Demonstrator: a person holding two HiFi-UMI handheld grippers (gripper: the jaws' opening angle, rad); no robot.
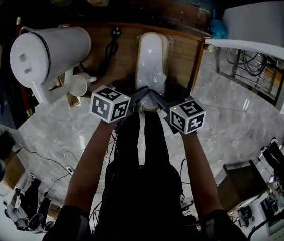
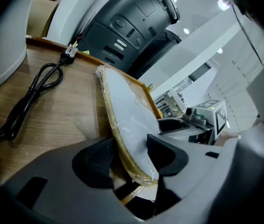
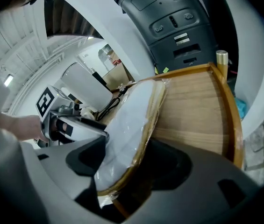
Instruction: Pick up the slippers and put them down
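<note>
A pair of white slippers (image 1: 151,59) wrapped in clear film lies lengthwise on a wooden tray (image 1: 182,54), with a tan sole edge showing. Both grippers meet at its near end. In the left gripper view the slippers (image 2: 124,111) run between the jaws of my left gripper (image 2: 129,160), with a pad on either side of the near end and no squeeze visible. The right gripper view shows the same: the slippers (image 3: 132,120) sit between the jaws of my right gripper (image 3: 122,157). In the head view the left gripper (image 1: 143,100) and right gripper (image 1: 158,106) flank that end.
A white kettle (image 1: 46,54) and a cup (image 1: 80,84) stand left of the slippers, with a black power cable (image 1: 110,46) on the wood between them. The tray has a raised rim (image 3: 230,111). A dark grey appliance (image 2: 132,22) stands behind the tray. Marble floor lies below.
</note>
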